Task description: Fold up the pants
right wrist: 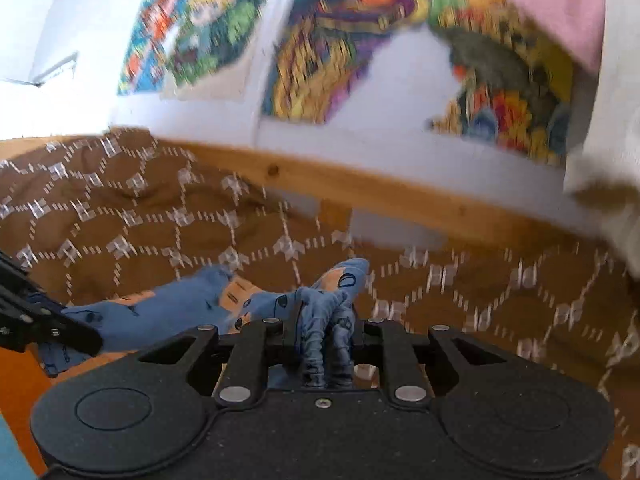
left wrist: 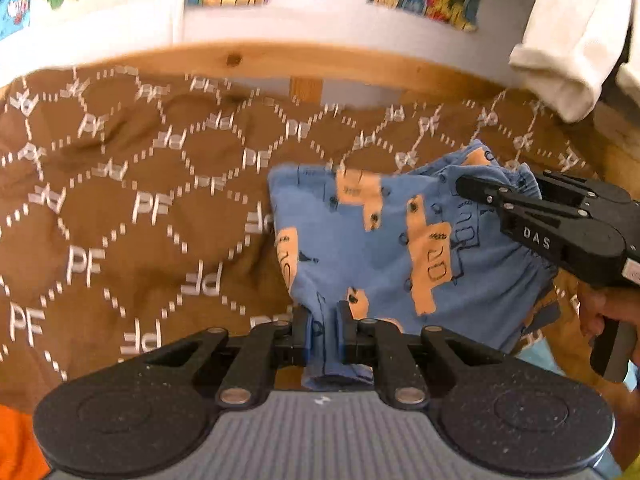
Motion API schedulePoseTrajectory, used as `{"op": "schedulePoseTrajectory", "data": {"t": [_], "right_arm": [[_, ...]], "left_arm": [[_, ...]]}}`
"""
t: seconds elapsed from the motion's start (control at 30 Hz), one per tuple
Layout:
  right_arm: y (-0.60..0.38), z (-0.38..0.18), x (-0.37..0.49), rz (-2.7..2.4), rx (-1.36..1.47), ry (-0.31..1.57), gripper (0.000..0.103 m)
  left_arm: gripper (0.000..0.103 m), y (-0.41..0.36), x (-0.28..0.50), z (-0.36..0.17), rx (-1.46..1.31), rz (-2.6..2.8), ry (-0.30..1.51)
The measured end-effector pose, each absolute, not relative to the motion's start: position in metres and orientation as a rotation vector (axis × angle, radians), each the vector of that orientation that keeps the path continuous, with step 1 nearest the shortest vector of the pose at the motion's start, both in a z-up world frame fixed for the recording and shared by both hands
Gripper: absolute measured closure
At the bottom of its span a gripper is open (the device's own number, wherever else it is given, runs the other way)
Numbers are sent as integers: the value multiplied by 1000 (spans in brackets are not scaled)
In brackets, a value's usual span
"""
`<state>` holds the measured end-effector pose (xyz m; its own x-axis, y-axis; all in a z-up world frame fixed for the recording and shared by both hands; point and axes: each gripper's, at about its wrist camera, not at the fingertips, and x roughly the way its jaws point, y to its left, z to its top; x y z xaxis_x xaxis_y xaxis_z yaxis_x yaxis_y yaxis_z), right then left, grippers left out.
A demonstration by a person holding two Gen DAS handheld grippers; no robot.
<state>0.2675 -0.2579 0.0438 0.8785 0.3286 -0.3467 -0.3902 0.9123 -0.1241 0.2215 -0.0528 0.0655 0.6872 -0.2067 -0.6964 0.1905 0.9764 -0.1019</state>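
Showing in left view only: left gripper (left wrist: 323,330) is pinching pants (left wrist: 380,236) hem, jaws nearly closed.
Right view only: right gripper (right wrist: 324,340) is clamping bunched waistband, jaws narrow.

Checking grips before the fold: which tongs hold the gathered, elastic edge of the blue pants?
The right tongs: bunched, ruffled fabric of the blue pants sits between them. The left tongs pinch a flatter, smooth edge instead.
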Motion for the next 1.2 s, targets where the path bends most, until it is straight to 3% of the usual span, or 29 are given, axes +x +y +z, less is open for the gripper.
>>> {"op": "schedulePoseTrajectory", "data": {"t": [0.17,0.23,0.3,0.33,0.4,0.5,0.57,0.67,0.77,1.2], "right_arm": [[-271,24,280,340,-135,424,79],[-274,21,281,328,-136,437,71],[-276,19,283,306,-135,445,55],[-278,19,284,292,-128,450,50],[-282,20,288,262,-116,459,30],[-287,22,289,213,-109,463,18],[-290,23,287,190,-109,456,13],[-294,28,279,160,-91,437,4],[-297,33,270,147,-66,413,1],[-297,63,201,139,64,338,1]], "left_arm": [[90,-47,220,53,-32,-219,814],[88,-47,220,51,-18,-210,825],[82,-46,220,48,-6,-191,841],[75,-45,220,47,-3,-183,849],[62,-41,220,45,-3,-160,861],[44,-35,219,43,-18,-142,871],[24,-33,216,46,-18,-130,870],[7,-32,210,53,-28,-115,846],[0,-32,207,61,-48,-102,827],[0,-41,175,96,-85,-96,736]]}}
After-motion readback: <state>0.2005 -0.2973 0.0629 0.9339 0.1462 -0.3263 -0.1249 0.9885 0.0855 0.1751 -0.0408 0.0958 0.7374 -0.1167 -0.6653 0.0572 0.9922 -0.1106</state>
